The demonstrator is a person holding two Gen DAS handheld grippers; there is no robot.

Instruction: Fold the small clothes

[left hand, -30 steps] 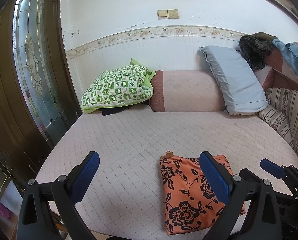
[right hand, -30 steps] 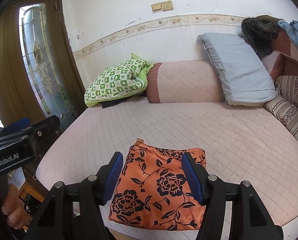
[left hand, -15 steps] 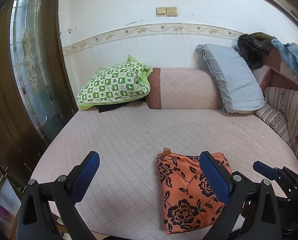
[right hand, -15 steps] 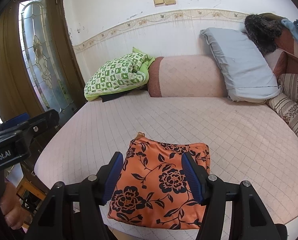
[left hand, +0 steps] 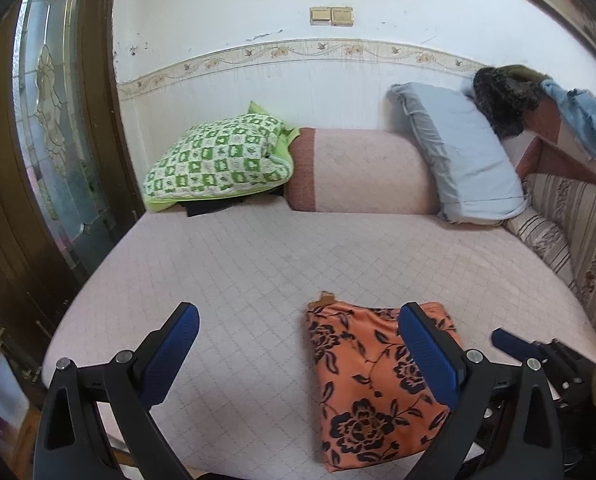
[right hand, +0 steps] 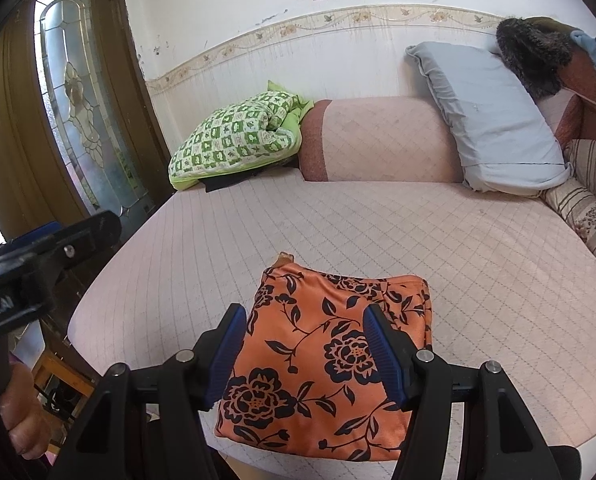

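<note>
An orange cloth with a black flower print (left hand: pixel 370 384) lies folded into a flat rectangle near the front edge of the pink quilted bed (left hand: pixel 257 272). It also shows in the right wrist view (right hand: pixel 330 368). My left gripper (left hand: pixel 298 360) is open and empty, held above the bed to the left of the cloth. My right gripper (right hand: pixel 304 356) is open and empty, hovering over the near half of the cloth. The right gripper shows at the right edge of the left wrist view (left hand: pixel 538 356).
A green checked pillow (left hand: pixel 217 164), a pink bolster (left hand: pixel 362 172) and a grey-blue pillow (left hand: pixel 462 160) line the back wall. Striped cushions (left hand: pixel 570 224) run along the right. A wooden glazed door (left hand: pixel 53 120) stands left of the bed.
Both grippers have pulled back and up a little from the bed. The folded cloth has not moved. Both stay open.
</note>
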